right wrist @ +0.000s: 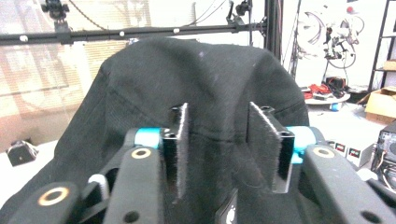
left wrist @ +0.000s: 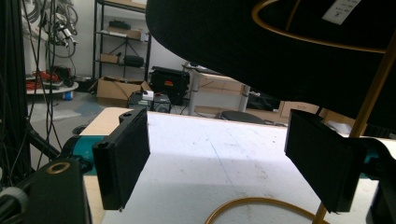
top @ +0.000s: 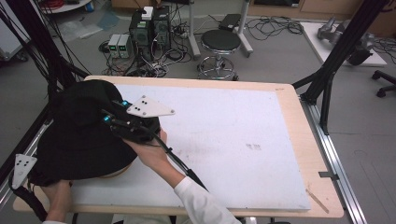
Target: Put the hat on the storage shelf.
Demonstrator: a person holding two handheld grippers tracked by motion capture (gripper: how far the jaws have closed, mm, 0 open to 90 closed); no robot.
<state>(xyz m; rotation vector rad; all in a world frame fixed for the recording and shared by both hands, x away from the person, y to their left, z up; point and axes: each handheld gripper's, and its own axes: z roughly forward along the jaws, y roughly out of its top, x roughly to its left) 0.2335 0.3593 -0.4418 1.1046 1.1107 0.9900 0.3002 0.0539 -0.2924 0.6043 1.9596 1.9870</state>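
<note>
A: High view sits above the near edge, looking fwd and down over the white table [top: 224, 140].
B: Both gripper views ride low (close in); all share the black fabric cover [right wrist: 201, 84].

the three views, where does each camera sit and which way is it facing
High view: above the person's side, looking forward and down on the white-topped wooden table; forearms, right hand and both grippers show.
Left gripper view: rides low at the table's edge, looking across it under the black fabric hat on its gold wire stand; its own two jaws, wide apart.
Right gripper view: close against the hat's crown, jaws parted with fabric between them.
All three share the hat.
</note>
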